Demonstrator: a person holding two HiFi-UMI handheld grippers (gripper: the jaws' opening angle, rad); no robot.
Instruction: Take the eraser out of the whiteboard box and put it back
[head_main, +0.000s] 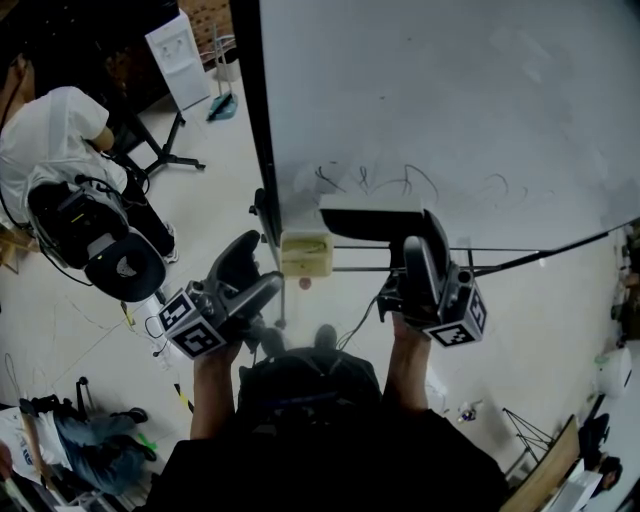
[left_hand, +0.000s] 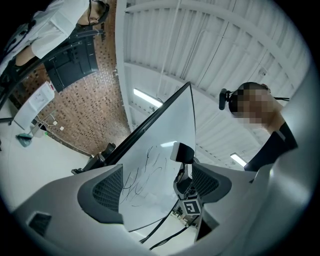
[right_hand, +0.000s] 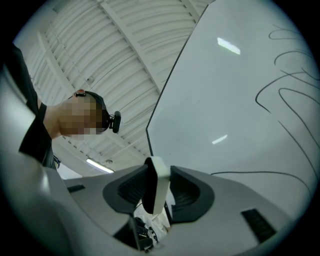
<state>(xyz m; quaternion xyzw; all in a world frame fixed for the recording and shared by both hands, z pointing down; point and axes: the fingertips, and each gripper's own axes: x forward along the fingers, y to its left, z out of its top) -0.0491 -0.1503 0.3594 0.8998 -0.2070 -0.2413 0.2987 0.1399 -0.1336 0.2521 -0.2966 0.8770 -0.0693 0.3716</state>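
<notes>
The right gripper (right_hand: 156, 192) is squeezing the eraser (right_hand: 159, 172) tight. It holds the eraser up by the whiteboard (right_hand: 235, 100), out of the box (head_main: 305, 253) and just to the box's right. The left gripper (left_hand: 156, 187) has its jaws wide apart with nothing in them, near the box's left side.

No words or numbers can be read. The whiteboard (head_main: 450, 100) carries only loose black scribbles (head_main: 400, 182), with no legible letters. The left cube (head_main: 192, 325) and the right cube (head_main: 457, 322) bear black-and-white square code patterns. A white placard (head_main: 180, 45) is too small to read.
</notes>
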